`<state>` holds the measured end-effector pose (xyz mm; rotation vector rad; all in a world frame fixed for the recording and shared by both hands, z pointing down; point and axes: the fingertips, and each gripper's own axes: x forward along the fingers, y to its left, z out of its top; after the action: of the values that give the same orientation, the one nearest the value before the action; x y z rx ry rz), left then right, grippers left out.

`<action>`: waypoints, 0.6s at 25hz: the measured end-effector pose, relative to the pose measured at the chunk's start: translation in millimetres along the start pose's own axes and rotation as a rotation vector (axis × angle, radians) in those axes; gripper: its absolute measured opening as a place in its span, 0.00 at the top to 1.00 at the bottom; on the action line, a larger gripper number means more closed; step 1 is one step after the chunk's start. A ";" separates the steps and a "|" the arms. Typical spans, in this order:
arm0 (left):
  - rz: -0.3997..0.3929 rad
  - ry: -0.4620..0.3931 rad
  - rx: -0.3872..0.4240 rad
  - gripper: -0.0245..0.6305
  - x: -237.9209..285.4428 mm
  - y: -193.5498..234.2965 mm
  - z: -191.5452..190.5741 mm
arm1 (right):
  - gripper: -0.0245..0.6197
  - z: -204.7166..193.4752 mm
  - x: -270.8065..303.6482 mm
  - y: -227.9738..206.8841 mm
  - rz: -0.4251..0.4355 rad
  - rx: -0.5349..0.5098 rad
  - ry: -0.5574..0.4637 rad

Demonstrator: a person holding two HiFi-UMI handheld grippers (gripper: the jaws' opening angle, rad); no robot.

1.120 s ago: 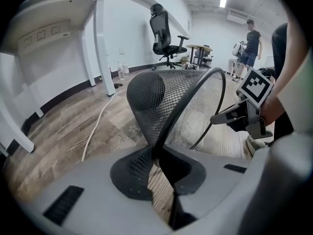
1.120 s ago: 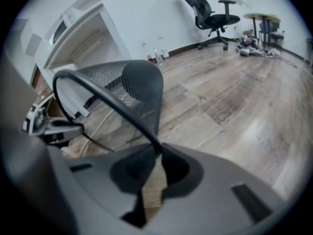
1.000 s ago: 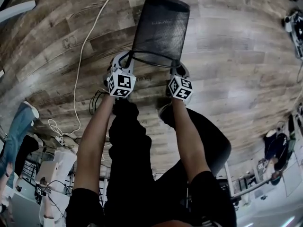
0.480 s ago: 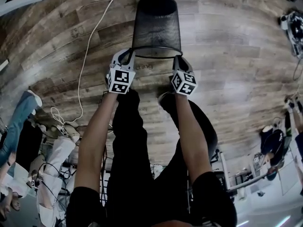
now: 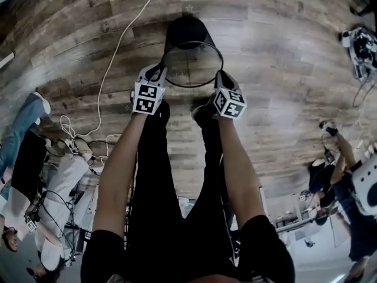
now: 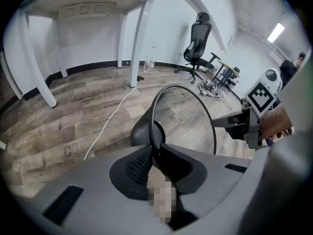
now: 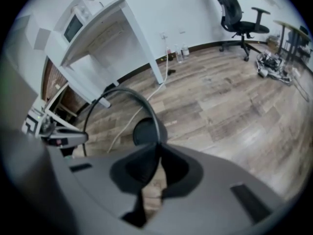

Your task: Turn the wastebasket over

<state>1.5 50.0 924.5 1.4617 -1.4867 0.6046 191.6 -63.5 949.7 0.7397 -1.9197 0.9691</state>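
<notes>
Above the wood floor [image 5: 283, 69], a white cord [image 5: 122, 34] lay off to the left. The left gripper [image 5: 159, 71] had its jaws on the left rim of the wastebasket [image 5: 189, 52], though they had just been opening a little. The basket hung in the air, mouth up. The right gripper [image 5: 219, 75] pinched the right rim. Holding both sides likely made flipping easy. Bare floor gave plenty of room.

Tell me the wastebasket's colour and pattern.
Black mesh wastebasket; left gripper view shows it best.
</notes>
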 end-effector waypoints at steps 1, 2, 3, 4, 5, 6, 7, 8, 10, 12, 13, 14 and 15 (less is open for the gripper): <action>0.007 0.010 -0.030 0.84 -6.9 1.3 -3.1 | 0.88 -1.1 -5.6 5.8 -0.002 -0.004 0.017; 0.012 0.022 -0.061 0.84 -12.8 2.9 -7.5 | 0.88 -2.8 -10.6 11.3 -0.006 -0.006 0.034; 0.015 0.035 -0.090 0.85 -17.5 4.4 -12.8 | 0.88 -5.3 -14.8 16.1 -0.012 -0.006 0.052; 0.015 0.046 -0.115 0.85 -21.3 5.6 -18.2 | 0.88 -8.4 -18.1 19.9 -0.018 -0.005 0.068; 0.014 0.057 -0.132 0.85 -24.1 6.6 -23.1 | 0.88 -11.7 -20.1 23.0 -0.026 -0.004 0.083; 0.012 0.066 -0.143 0.85 -25.6 7.8 -27.3 | 0.88 -14.7 -21.1 25.4 -0.033 -0.004 0.098; 0.010 0.074 -0.153 0.85 -26.1 9.6 -30.9 | 0.88 -17.1 -21.0 27.4 -0.041 -0.003 0.111; 0.008 0.082 -0.163 0.85 -25.9 12.3 -34.1 | 0.88 -19.1 -20.0 29.8 -0.048 -0.004 0.124; 0.004 0.099 -0.187 0.85 -24.7 20.6 -40.2 | 0.88 -21.0 -16.4 37.1 -0.055 -0.007 0.147; 0.003 0.120 -0.213 0.86 -23.0 30.5 -46.1 | 0.88 -21.5 -12.3 45.6 -0.052 -0.011 0.165; 0.003 0.133 -0.226 0.86 -22.1 34.7 -49.0 | 0.88 -21.5 -10.6 49.1 -0.051 -0.015 0.176; 0.002 0.146 -0.239 0.86 -21.4 38.1 -52.1 | 0.88 -21.5 -9.1 52.4 -0.049 -0.018 0.185; 0.000 0.161 -0.251 0.86 -21.1 40.6 -56.0 | 0.88 -21.8 -7.8 55.8 -0.045 -0.019 0.192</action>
<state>-25.0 115.0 941.6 1.1918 -1.3822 0.5036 161.0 -14.8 931.3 0.6519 -1.7366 0.9575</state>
